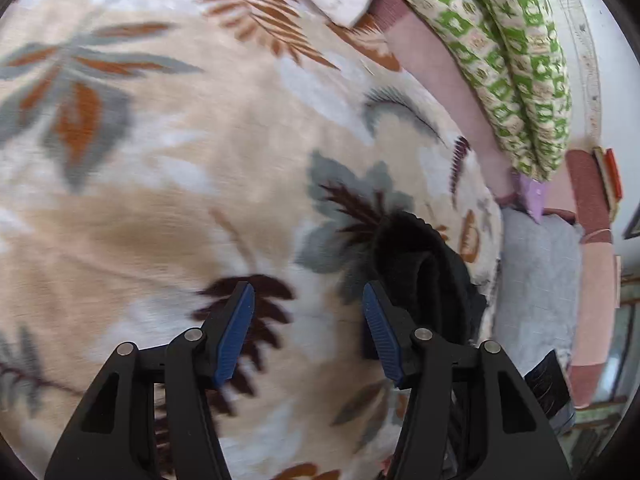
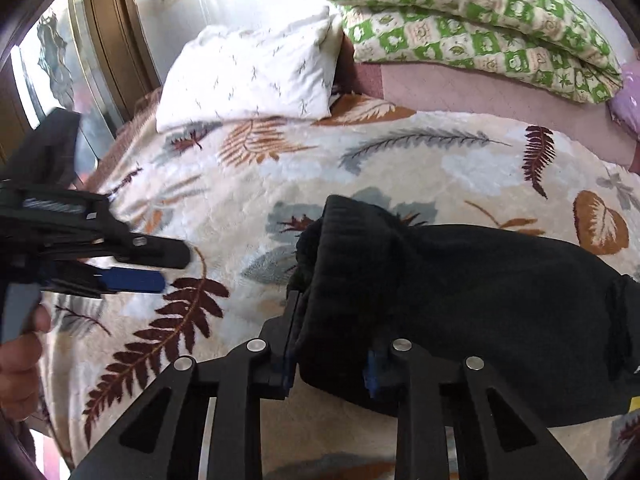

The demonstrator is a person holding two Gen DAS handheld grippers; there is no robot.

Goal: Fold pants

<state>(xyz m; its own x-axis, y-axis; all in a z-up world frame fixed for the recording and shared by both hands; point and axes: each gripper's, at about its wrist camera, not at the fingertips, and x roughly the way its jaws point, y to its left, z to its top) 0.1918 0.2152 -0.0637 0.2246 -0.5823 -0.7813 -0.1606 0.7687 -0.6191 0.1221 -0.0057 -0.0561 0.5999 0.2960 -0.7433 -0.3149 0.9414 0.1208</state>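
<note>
We've got the right gripper (image 2: 328,344) clamped on the black pants (image 2: 460,300); they stretch rightward from it, our half-open, empty left gripper (image 2: 176,264) off their left end.

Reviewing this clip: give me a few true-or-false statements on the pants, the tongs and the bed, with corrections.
1. The right tongs are closed on the black pants. True.
2. The left tongs grip the pants. False: they stand open over the leaf-print blanket, nothing between the pads.
3. The pants are blue. False: they are black.
4. A white pillow lies at the far end of the bed. True.
5. The green patterned quilt covers the pants. False: it sits folded, far from them.
</note>
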